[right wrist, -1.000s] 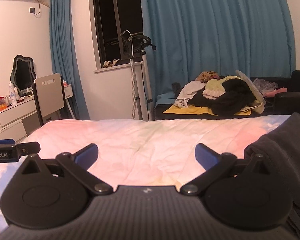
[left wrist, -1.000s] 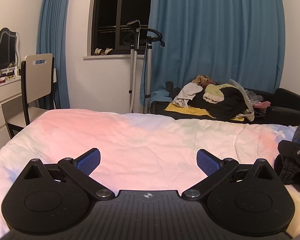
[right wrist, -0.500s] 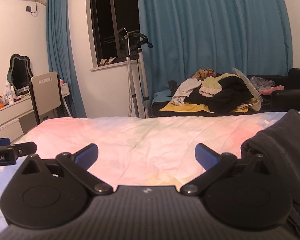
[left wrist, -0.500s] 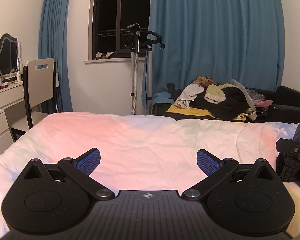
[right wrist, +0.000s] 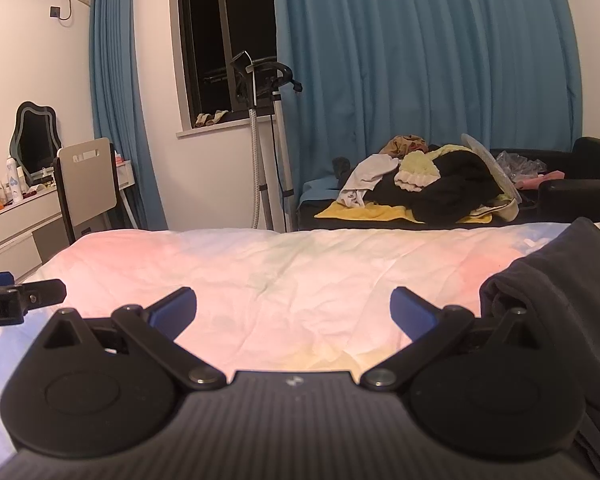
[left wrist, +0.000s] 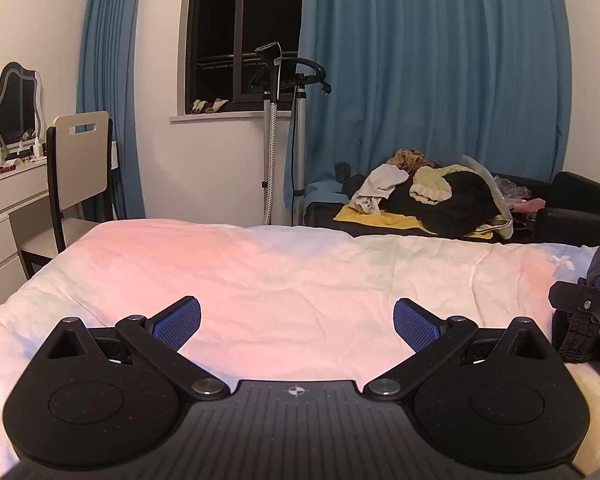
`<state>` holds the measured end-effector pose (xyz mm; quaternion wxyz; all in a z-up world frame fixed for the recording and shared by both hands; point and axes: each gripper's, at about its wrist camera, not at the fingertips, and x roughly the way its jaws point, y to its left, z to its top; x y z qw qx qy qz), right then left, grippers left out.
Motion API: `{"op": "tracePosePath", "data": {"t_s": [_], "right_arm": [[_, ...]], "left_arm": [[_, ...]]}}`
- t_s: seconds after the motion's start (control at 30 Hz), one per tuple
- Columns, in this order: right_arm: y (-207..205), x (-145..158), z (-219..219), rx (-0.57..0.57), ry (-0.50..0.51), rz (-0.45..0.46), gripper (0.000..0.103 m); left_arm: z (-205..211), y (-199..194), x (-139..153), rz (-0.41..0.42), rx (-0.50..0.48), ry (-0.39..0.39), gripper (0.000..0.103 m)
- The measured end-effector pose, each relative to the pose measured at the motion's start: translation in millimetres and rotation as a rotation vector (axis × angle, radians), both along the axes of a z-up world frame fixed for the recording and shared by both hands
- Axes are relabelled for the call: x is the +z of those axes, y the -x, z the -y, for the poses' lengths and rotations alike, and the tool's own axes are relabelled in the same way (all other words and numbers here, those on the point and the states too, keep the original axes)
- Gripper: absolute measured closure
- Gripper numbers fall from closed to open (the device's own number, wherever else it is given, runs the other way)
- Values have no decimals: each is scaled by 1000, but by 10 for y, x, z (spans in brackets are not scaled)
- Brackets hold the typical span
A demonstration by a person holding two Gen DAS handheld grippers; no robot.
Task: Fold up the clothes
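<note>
We've got the left tool (left wrist: 296, 316) hovering low over the bed (left wrist: 300, 272), jaws spread wide and holding nothing. The right tool (right wrist: 292, 308) is just as wide apart and just as empty. The dark garment (right wrist: 556, 280) sits bunched at 3 o'clock of the right tool, right beside its right finger. To start well, we judge the right tool should swing toward 3 o'clock, pinch 1 edge only, then drag it onto the bare sheet where the left can take a 2nd corner. Outward now: a heap of clothes (right wrist: 428, 184) on a dark sofa at 1 o'clock, a garment steamer (right wrist: 260, 80) at 12, a chair (right wrist: 88, 184) at 10. Nothing blocks the bed.
</note>
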<state>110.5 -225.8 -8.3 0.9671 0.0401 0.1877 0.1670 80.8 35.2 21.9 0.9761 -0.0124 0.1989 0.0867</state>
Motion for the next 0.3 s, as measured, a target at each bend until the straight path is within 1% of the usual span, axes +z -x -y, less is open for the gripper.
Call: {"op": "tracePosePath", "data": {"t_s": [0.3], "right_arm": [[-36, 2, 49, 6, -1, -7, 0]], "left_arm": [[23, 7, 4, -3, -1, 1, 0]]}}
